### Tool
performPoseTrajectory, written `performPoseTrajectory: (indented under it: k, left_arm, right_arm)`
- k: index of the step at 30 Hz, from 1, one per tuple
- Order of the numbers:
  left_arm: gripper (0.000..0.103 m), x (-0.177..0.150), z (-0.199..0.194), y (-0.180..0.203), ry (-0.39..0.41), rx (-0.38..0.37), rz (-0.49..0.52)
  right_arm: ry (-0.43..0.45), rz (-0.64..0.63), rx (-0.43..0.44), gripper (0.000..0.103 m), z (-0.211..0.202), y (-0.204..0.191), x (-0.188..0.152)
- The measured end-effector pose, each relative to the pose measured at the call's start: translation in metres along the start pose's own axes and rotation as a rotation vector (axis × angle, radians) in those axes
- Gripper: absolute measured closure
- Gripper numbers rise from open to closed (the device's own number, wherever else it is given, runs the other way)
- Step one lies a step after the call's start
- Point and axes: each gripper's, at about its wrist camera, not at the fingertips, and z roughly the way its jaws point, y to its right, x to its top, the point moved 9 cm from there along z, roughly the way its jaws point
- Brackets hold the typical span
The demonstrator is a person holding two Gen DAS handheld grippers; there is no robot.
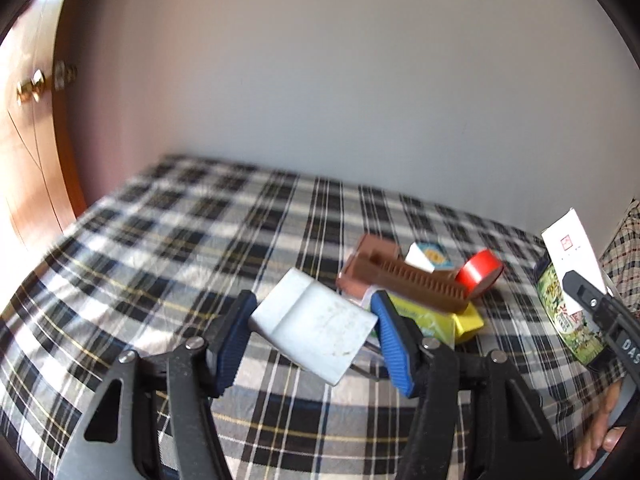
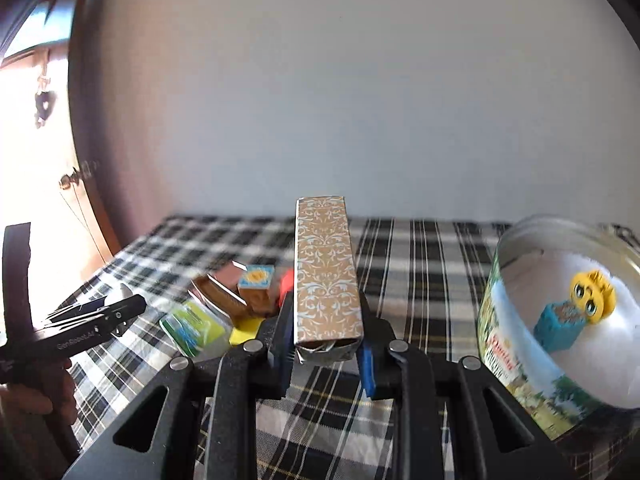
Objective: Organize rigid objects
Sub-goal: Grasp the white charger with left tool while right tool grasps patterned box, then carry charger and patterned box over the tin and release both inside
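Two grippers over a bed covered in black-and-white plaid cloth (image 2: 420, 248), plain pale wall (image 2: 340, 100) behind, wooden door (image 1: 28, 168) with a brass knob at far left.

Container: round tin (image 2: 560, 320), printed green label on its side, stands open at the right edge of the bed. Inside, on its white floor: a teal block (image 2: 556, 326) with a yellow cartoon-face piece (image 2: 592, 294) touching its top.

Right gripper (image 2: 326, 344): jaws narrow, pads clamped on the near end of a long gold-patterned box (image 2: 326, 276), which points away from the camera, lifted clear of the cloth.

Left gripper (image 1: 314, 330): jaws about half apart, gripping a flat white rectangular case (image 1: 316, 322), tilted, off the cloth.

Loose pile mid-bed, between the grippers: brown ribbed rack (image 1: 416, 280), yellow-green packet (image 1: 432, 322) under it, red tape roll (image 1: 480, 270), small blue-and-yellow carton (image 1: 430, 258). Pieces touching or overlapping.
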Motion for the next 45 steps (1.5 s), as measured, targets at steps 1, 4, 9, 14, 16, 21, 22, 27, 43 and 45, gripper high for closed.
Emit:
performPoseTrajectory:
  k: [1, 4, 9, 14, 16, 21, 22, 27, 43, 45]
  left_arm:
    - [0.044, 0.003, -0.004, 0.004, 0.029, 0.016, 0.010]
    - [0.044, 0.007, -0.012, 0.014, 0.071, 0.026, 0.029]
    - [0.044, 0.008, -0.017, 0.033, 0.096, 0.014, 0.030]
    - [0.044, 0.002, -0.021, 0.057, 0.099, 0.001, 0.023]
    - [0.044, 0.003, -0.026, 0.069, 0.114, -0.007, 0.031]
    - [0.044, 0.003, -0.032, 0.102, 0.138, -0.027, 0.056]
    - [0.044, 0.003, -0.032, 0.108, 0.140, -0.028, 0.061]
    - [0.044, 0.001, -0.033, 0.139, 0.134, -0.055, 0.093]
    - [0.044, 0.001, -0.024, 0.206, 0.130, -0.102, 0.125]
    - [0.044, 0.002, -0.021, 0.214, 0.128, -0.108, 0.125]
  right_arm:
    - [0.020, -0.008, 0.005, 0.075, -0.004, 0.000, 0.003]
    - [0.077, -0.028, 0.032, 0.075, -0.017, -0.005, 0.011]
    - [0.123, -0.050, 0.076, 0.075, -0.034, -0.002, 0.015]
    - [0.153, -0.123, 0.033, 0.075, -0.044, 0.012, 0.009]
    - [0.155, -0.125, 0.019, 0.075, -0.049, 0.025, 0.008]
    - [0.179, -0.069, -0.012, 0.075, -0.059, 0.056, 0.014]
    - [0.184, -0.063, -0.019, 0.075, -0.062, 0.062, 0.015]
    - [0.199, -0.049, -0.044, 0.075, -0.073, 0.087, 0.017]
    - [0.246, 0.003, -0.097, 0.075, -0.095, 0.135, 0.025]
    - [0.249, 0.014, -0.104, 0.075, -0.098, 0.142, 0.026]
